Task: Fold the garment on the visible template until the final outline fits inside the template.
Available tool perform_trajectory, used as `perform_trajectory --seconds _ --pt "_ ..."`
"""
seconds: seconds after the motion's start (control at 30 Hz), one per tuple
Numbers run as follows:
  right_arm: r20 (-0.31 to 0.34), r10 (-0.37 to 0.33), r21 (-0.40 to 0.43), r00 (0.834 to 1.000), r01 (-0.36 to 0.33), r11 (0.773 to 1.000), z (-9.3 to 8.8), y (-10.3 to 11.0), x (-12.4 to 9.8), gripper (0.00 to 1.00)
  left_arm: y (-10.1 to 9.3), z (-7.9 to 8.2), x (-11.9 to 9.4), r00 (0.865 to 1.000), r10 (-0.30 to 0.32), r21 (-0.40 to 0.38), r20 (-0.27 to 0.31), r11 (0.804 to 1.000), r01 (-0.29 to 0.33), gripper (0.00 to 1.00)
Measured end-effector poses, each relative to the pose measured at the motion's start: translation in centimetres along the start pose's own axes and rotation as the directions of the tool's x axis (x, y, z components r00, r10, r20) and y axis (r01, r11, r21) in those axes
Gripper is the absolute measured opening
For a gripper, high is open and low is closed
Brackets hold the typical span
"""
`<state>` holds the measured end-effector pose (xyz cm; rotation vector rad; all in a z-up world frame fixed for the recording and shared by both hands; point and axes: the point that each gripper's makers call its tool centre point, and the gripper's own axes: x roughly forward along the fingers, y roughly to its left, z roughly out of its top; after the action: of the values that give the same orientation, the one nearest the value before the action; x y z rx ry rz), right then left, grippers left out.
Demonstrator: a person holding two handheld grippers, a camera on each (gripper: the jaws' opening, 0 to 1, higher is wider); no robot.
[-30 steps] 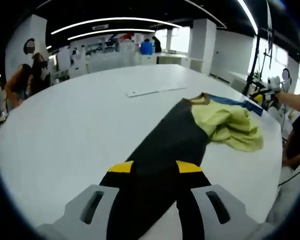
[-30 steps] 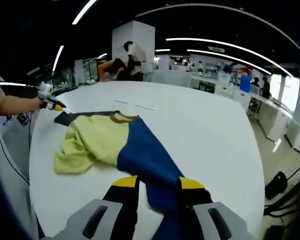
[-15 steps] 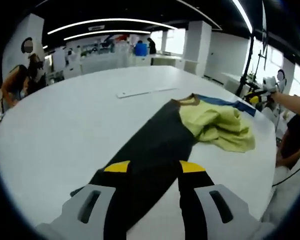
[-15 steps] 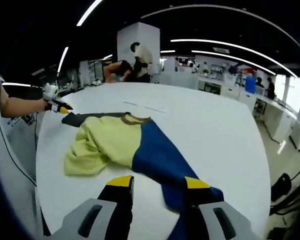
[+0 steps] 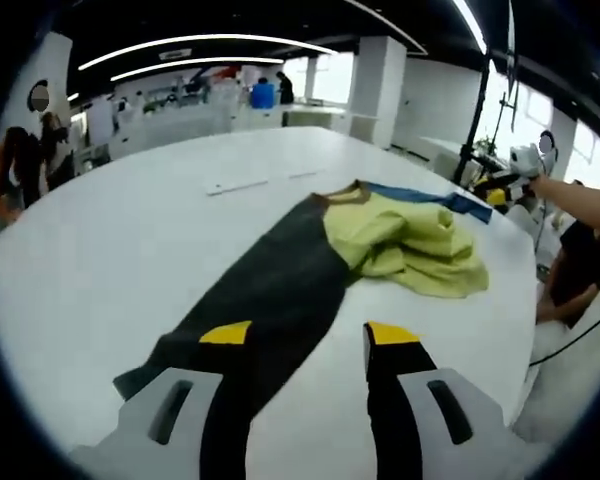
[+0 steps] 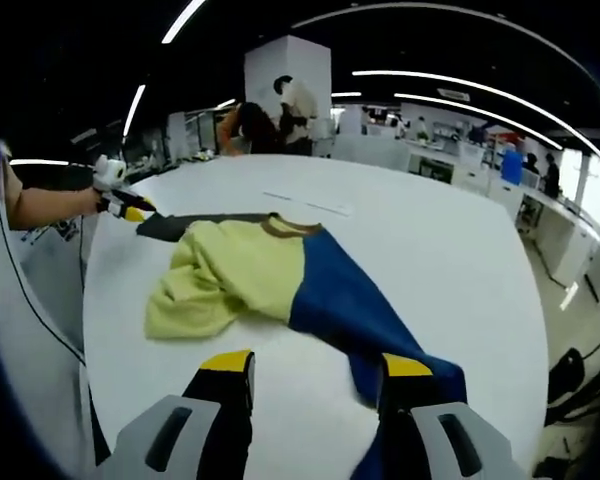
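A garment lies spread across the white table point(image 5: 100, 240). Its crumpled yellow body point(image 5: 420, 245) has a brown collar point(image 5: 330, 195). The dark sleeve point(image 5: 270, 285) runs toward my left gripper point(image 5: 308, 335), which is open, and the sleeve's end rests on the table under the left jaw. In the right gripper view the yellow body point(image 6: 230, 275) lies left of the blue sleeve point(image 6: 345, 300). That sleeve ends at the right jaw of my open right gripper point(image 6: 318, 363). The right gripper point(image 5: 502, 190) also appears beyond the blue sleeve's far end point(image 5: 450, 200), and the left gripper point(image 6: 118, 203) beside the dark sleeve point(image 6: 165, 225).
A thin pale strip point(image 5: 245, 183) lies on the table beyond the collar, also seen as the strip point(image 6: 305, 203). The table edge point(image 5: 525, 330) curves close on the right. People stand past the far edge point(image 6: 280, 110), and a person's forearm point(image 6: 40, 205) reaches in.
Both grippers' jaws have spread and let go of the sleeves, which now lie flat on the table. Both cameras have drawn back a little.
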<state>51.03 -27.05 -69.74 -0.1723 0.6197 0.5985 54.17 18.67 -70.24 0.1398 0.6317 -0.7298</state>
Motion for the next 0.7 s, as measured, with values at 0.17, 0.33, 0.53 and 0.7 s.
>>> perform_trajectory --seconds 0.17,0.33,0.53,0.7 --pt "-0.011 0.011 -0.013 1.0 -0.011 1.0 -0.2 0.6 0.1 0.48 -0.7 0.0 0.1 1.0 -0.017 0.0 0.001 1.0 0.017 0.41" --pt "-0.021 0.027 -0.022 0.999 -0.028 0.999 -0.3 1.5 0.3 0.51 -1.3 -0.2 0.0 1.0 -0.027 -0.002 0.0 1.0 0.027 0.42" --pt "-0.033 0.047 -0.036 0.998 -0.048 0.998 -0.3 2.7 0.5 0.52 -2.1 -0.5 -0.1 0.999 -0.039 -0.008 -0.003 0.999 0.039 0.43" --pt "-0.033 0.053 -0.039 0.998 -0.055 0.998 -0.3 3.4 0.6 0.53 -2.9 -0.7 -0.1 0.998 -0.055 -0.009 -0.005 0.998 0.055 0.44"
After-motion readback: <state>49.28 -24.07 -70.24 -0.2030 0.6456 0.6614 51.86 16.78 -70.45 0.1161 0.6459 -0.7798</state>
